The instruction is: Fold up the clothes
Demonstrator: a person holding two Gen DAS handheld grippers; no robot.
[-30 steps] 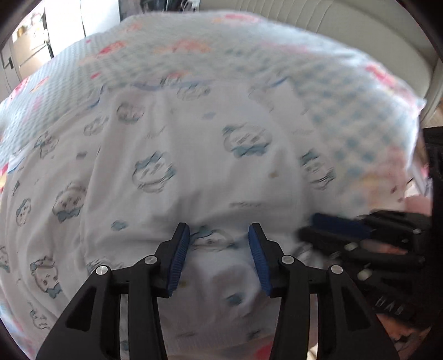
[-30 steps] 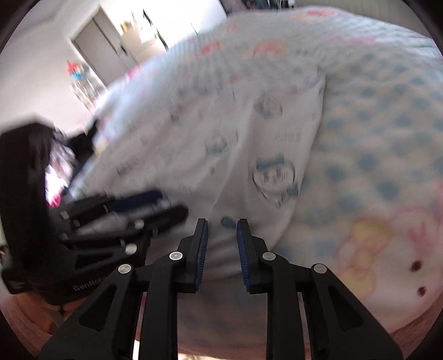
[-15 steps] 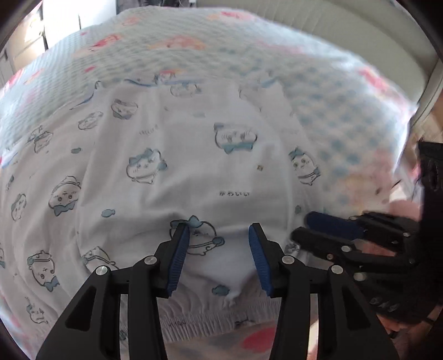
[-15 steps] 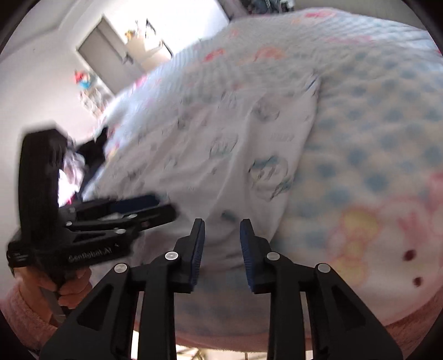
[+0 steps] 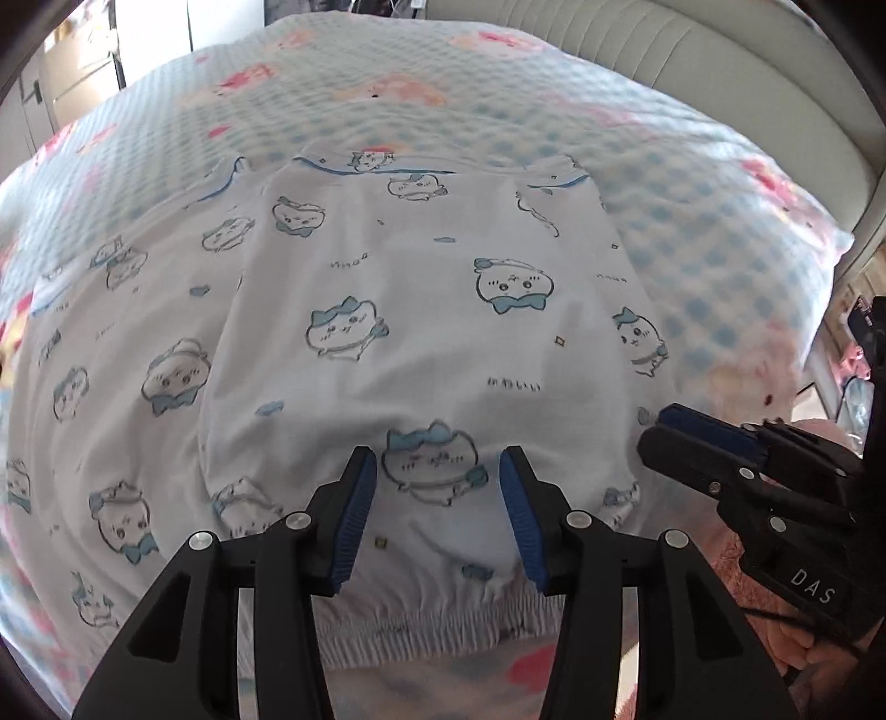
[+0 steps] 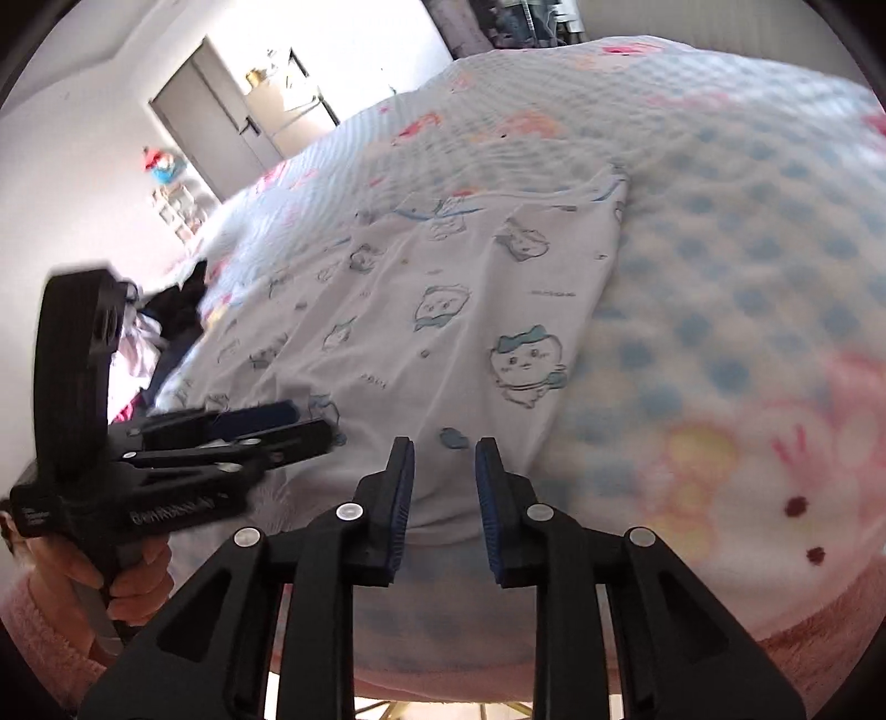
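A white garment (image 5: 432, 310) printed with blue cartoon cats lies folded on the bed, its gathered elastic edge (image 5: 443, 609) nearest me. My left gripper (image 5: 437, 515) hovers open just above that near edge, nothing between its blue pads. My right gripper (image 6: 443, 498) is open too, over the garment's (image 6: 443, 310) near right corner, holding nothing. In the left wrist view the right gripper (image 5: 692, 437) sits beside the garment's right edge. The right wrist view shows the left gripper (image 6: 266, 426) over the garment's near left part, held by a hand (image 6: 133, 581) in a pink sleeve.
A blue-checked blanket (image 5: 692, 221) with pink figures covers the bed. A padded headboard (image 5: 692, 50) runs along the far right. Dark and white clothes (image 6: 166, 327) are piled at the bed's left side. A door and shelves (image 6: 221, 127) stand beyond.
Both grippers have drawn back toward the near edge of the bed, so the elastic edge now shows under the left one. Both stay open and the garment lies still.
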